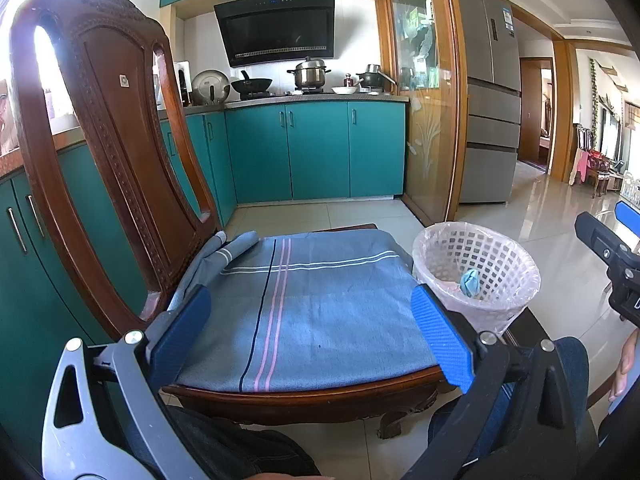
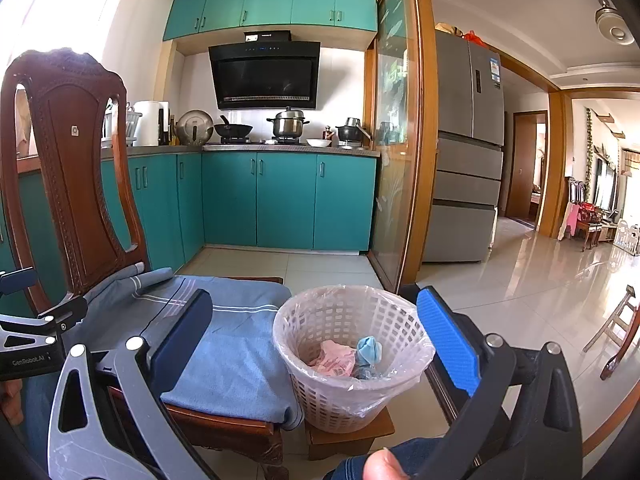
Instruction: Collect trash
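Note:
A white plastic waste basket [image 2: 352, 384] with a clear liner stands on a low wooden stool right of the chair. Inside it lie a crumpled pink piece of trash [image 2: 334, 358] and a crumpled blue piece [image 2: 369, 350]; the blue piece also shows in the left wrist view [image 1: 470, 280], inside the basket [image 1: 508, 300]. My left gripper [image 1: 312, 320] is open and empty above the blue cloth [image 1: 320, 312] on the chair seat. My right gripper [image 2: 316, 320] is open and empty, hovering just above and in front of the basket.
A carved wooden chair [image 1: 104, 152] stands at the left with its back upright. Teal kitchen cabinets [image 1: 316, 152] and a stove with pots line the far wall. A grey fridge [image 1: 490, 120] and glossy tiled floor [image 2: 520, 280] lie to the right.

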### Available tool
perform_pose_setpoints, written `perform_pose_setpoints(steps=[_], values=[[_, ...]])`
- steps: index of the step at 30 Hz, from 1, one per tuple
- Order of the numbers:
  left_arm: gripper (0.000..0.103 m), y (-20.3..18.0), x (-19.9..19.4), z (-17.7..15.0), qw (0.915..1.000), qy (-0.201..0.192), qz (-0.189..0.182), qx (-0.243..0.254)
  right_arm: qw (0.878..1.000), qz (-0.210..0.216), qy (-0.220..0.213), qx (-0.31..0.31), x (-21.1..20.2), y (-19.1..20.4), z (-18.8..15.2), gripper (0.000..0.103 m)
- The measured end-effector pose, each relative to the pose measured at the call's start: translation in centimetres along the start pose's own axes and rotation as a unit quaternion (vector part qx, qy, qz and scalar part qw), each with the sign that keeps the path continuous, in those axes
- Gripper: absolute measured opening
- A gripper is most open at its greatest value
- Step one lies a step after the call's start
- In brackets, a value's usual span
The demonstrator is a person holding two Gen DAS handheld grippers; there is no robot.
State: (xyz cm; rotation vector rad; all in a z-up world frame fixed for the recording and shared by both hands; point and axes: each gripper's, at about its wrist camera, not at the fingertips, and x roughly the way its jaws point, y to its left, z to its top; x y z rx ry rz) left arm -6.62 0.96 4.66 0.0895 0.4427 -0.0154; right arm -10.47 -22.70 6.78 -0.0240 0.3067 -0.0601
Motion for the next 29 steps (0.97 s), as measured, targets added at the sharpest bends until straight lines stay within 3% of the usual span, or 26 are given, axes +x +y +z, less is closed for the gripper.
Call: perform_pose_setpoints(steps=[19,24,27,29], values=[[0.100,-0.4,1.3,-0.4,0.9999,0.013,-0.006,0.003,1.000,-0.001,0.015,-0.001,1.5,0.0,-0.5,0.100],[0.100,-0.4,2.9,-0.9,0.9994,0.035,-0.005,0.006,1.000,0.008,0.019,0.000,1.7,0.2,-0.5,0.100],[0.100,-0.3,6.8,-2.2,0.9964,0.077,0.024,0.027,0.998,0.054,0.021,0.008,1.6,0.8,-0.2,0.100],[0.100,-0.5,10.2,-3.6,0.9904,0.117,0.048,0.055,0.989,0.146,0.026,0.003,1.1,2.6,0.3,0.100]])
